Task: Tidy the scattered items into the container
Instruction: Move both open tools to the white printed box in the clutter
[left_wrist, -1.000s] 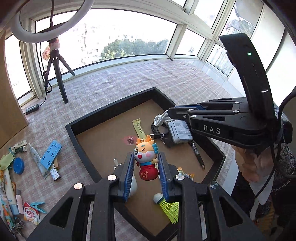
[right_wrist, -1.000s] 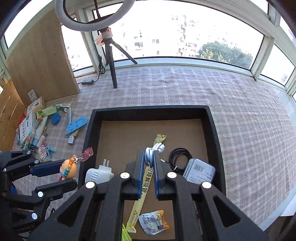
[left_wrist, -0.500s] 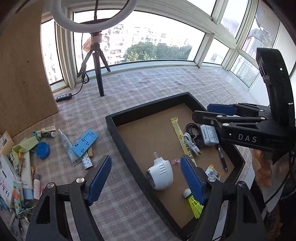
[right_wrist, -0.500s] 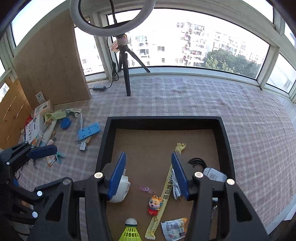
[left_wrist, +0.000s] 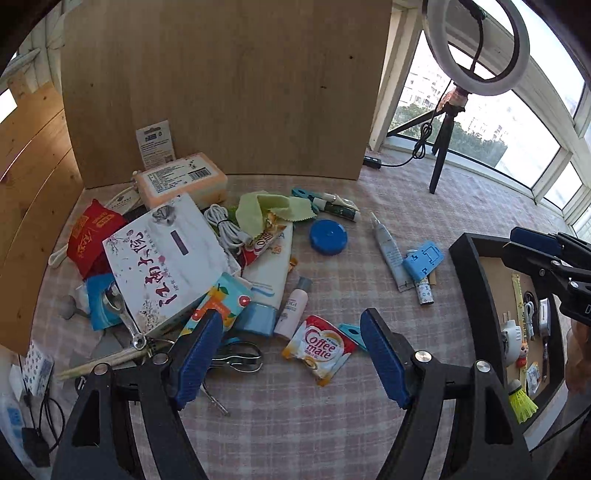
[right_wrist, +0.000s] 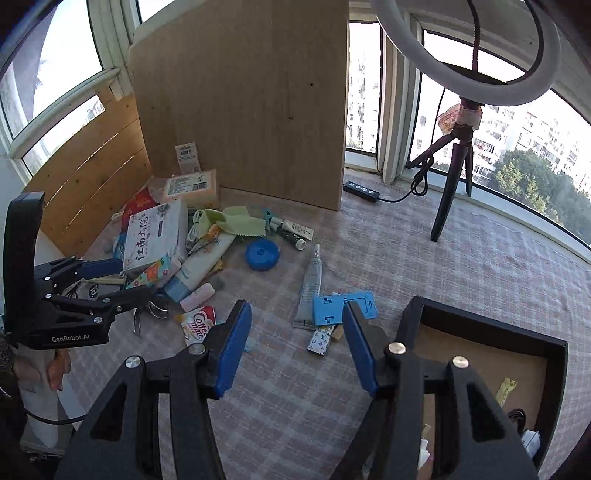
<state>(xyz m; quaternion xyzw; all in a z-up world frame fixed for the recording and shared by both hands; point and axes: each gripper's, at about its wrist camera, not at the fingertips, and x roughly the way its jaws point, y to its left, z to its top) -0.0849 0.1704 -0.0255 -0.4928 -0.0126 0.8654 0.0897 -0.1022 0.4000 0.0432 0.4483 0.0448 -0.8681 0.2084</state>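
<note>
My left gripper (left_wrist: 291, 354) is open and empty, hovering above a Coffee-mate sachet (left_wrist: 318, 346) at the near edge of a pile of scattered items (left_wrist: 177, 258). My right gripper (right_wrist: 295, 343) is open and empty, above the cloth near a blue phone stand (right_wrist: 345, 307) and a white tube (right_wrist: 311, 284). The black container (right_wrist: 491, 332) sits at the lower right of the right wrist view; in the left wrist view (left_wrist: 466, 280) it holds a charger, a doll, a shuttlecock and cables.
A wooden board (left_wrist: 221, 85) stands behind the pile. A ring light on a tripod (right_wrist: 458, 158) and a power strip (right_wrist: 360, 191) are at the back by the windows. A blue lid (left_wrist: 328, 237), a white booklet (left_wrist: 166, 258) and a sunscreen tube (left_wrist: 267, 273) lie in the pile.
Both grippers let go of the doll and the cable in the container, opened, and swung left to the pile of scattered items.
</note>
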